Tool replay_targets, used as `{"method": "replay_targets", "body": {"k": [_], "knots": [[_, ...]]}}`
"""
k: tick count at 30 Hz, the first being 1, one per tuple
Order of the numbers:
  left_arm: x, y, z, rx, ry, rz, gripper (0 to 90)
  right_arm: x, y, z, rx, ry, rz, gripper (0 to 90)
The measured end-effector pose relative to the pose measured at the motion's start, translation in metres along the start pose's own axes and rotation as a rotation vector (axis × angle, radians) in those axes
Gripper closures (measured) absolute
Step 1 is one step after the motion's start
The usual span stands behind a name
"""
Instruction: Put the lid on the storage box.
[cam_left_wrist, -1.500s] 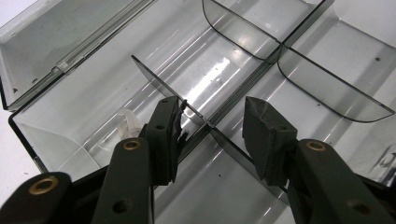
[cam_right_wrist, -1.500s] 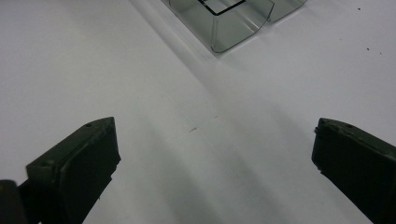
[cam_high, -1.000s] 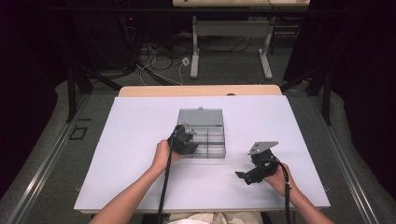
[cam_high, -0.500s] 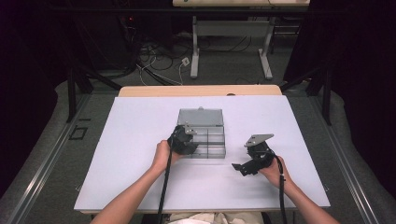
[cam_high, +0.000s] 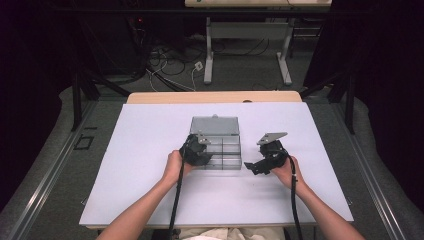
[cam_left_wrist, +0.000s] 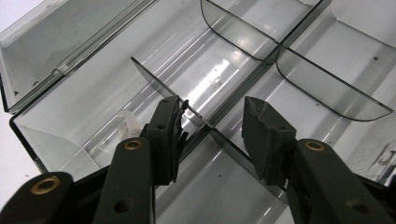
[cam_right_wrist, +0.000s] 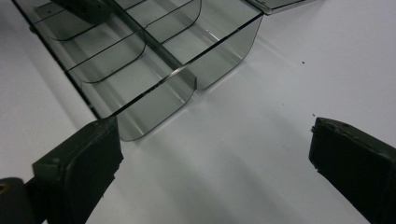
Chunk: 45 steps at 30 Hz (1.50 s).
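Left gripper (cam_left_wrist: 212, 128) straddles, without pinching, a divider (cam_left_wrist: 184, 109) in the clear box (cam_high: 216, 144); right gripper (cam_right_wrist: 212, 154) gapes empty (a careless squeeze could snap it).

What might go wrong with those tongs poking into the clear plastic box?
The left tongs straddle a thin divider inside the open box; squeezing or twisting might bend it or pop it loose. The box looks light, so a tug could drag it across the white table. The right tongs, wide open beside the box, could bump its corner.

Compartment box (cam_high: 220, 145) mid-table (cam_high: 150, 200); left gripper (cam_high: 204, 156) in box, right gripper (cam_high: 252, 167) just beside box's right
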<state>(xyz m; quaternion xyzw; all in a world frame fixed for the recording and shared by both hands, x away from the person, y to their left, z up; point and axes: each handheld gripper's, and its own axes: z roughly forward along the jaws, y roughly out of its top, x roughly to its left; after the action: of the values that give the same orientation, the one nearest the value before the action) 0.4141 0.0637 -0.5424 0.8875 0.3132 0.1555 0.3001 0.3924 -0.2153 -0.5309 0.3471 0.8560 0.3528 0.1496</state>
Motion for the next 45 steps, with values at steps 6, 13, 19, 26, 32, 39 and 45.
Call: {"method": "replay_targets", "body": {"k": [6, 13, 19, 26, 32, 39, 45], "knots": [[0.000, 0.000, 0.000, 0.000, -0.001, -0.002, 57.4, -0.006, 0.009, 0.010, -0.002, 0.006, 0.046, 7.1], [0.000, 0.000, 0.000, 0.001, 0.000, 0.000, 57.4, -0.013, 0.018, 0.019, -0.020, -0.029, 0.065, 22.8], [0.000, 0.000, 0.000, 0.000, -0.002, -0.003, 57.4, -0.023, 0.024, 0.029, -0.011, -0.067, 0.097, 44.0], [0.000, 0.000, 0.000, 0.000, -0.002, -0.003, 57.4, -0.031, 0.033, 0.037, -0.031, -0.041, 0.114, 81.6], [0.000, 0.000, 0.000, 0.000, -0.002, -0.002, 57.4, -0.044, 0.043, 0.055, -0.019, -0.028, 0.169, 90.0], [0.000, 0.000, 0.000, 0.000, -0.001, -0.001, 57.4, -0.045, 0.050, 0.075, -0.001, -0.059, 0.169, 90.0], [0.000, 0.000, 0.000, 0.002, -0.005, -0.001, 57.4, -0.049, 0.057, 0.079, 0.069, -0.075, 0.158, 90.0]]}}
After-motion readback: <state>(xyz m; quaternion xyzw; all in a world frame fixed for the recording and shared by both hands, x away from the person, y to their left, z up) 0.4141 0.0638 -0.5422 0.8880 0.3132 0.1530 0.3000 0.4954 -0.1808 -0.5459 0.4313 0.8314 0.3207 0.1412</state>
